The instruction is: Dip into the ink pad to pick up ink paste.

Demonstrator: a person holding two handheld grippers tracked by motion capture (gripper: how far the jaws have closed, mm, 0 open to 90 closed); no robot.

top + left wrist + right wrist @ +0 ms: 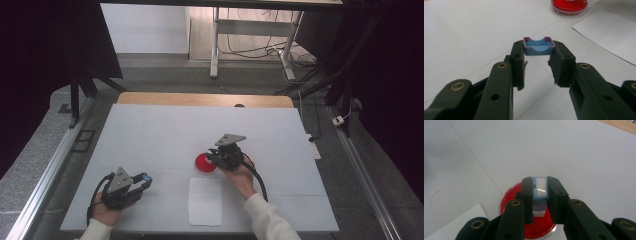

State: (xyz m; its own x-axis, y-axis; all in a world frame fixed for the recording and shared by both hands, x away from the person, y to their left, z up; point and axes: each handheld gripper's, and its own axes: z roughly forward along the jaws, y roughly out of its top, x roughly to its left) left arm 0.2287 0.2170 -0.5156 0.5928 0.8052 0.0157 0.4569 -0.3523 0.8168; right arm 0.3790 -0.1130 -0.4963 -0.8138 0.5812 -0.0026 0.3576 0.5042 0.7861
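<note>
While right tongs (540, 195) clamp stamp (541, 187) over red dish (511, 197), left tongs (537, 53) clamp cap (539, 46) (near edge)

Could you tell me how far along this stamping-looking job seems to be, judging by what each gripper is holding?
Done: the left gripper holds a small blue cap clear of the table, seemingly pulled off. In hand: the right gripper grips a pale blue rectangular stamp-like block above the round red ink pad. Left, probably: the white paper sheet lies unmarked, and the cap goes back on.
</note>
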